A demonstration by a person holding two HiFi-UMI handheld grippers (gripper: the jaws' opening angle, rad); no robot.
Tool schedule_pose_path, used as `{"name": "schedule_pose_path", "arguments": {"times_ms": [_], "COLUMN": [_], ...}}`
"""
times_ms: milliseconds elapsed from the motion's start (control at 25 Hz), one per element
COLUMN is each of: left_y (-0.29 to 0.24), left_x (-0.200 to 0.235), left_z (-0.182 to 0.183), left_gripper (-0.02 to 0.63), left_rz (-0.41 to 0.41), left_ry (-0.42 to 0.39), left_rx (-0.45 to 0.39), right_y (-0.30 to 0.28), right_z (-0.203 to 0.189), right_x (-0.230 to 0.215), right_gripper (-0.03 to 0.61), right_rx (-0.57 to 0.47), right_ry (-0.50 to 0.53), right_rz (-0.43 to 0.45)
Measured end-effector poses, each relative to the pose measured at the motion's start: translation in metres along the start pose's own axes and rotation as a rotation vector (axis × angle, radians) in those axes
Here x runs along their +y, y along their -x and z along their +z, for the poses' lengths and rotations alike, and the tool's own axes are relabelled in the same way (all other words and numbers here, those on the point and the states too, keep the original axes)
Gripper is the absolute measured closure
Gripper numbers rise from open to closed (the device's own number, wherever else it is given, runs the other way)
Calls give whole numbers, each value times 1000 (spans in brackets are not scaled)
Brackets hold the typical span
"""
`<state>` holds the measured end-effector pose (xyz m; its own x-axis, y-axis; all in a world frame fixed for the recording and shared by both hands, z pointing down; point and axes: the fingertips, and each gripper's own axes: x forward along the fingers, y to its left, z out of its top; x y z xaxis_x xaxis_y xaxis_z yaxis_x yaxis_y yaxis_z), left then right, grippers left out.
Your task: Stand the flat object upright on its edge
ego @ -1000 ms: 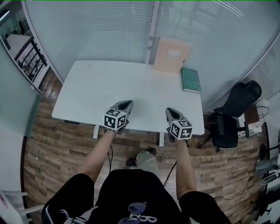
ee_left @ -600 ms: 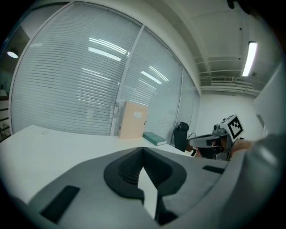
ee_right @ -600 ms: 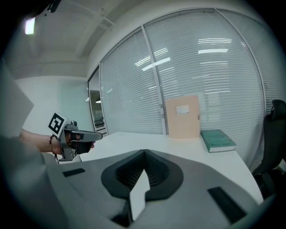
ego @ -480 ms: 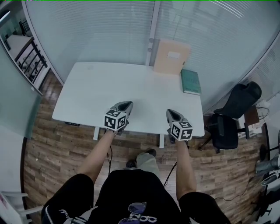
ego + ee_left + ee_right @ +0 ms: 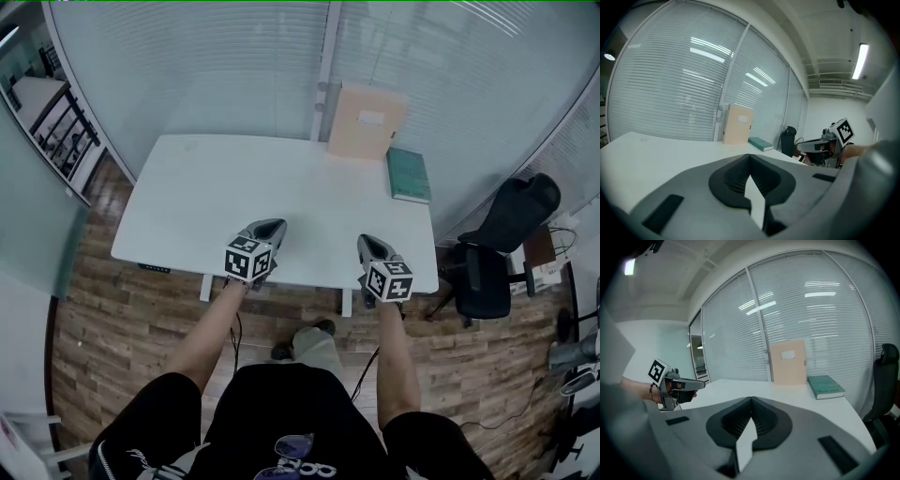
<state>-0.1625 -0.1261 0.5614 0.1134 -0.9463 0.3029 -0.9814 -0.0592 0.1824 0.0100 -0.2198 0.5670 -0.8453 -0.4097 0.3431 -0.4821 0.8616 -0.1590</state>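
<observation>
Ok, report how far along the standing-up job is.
Done: nothing I can credit. The tan folder stands against the glass wall, but the green book lies flat on the table. In hand: nothing. The left gripper and right gripper are shut and empty at the near edge. Left: reach the book and tip it onto its edge.

No text reads clearly, even the label (image 5: 788, 355) on the tan box (image 5: 787, 373).
</observation>
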Motion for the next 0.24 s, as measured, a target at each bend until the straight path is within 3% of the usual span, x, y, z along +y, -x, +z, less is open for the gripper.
{"name": "schedule_pose_path", "arguments": {"times_ms": [240], "left_y": [0], "left_x": [2], "left_z": [-2], "left_gripper": [594], "left_rz": [1], "left_ry": [-1], "left_rx": [-3], "right_y": [-1], "right_z": [-2], "right_x": [-2], "right_gripper": [556], "right_rx": [5], "right_ry": [-7], "right_rz": [-5]}}
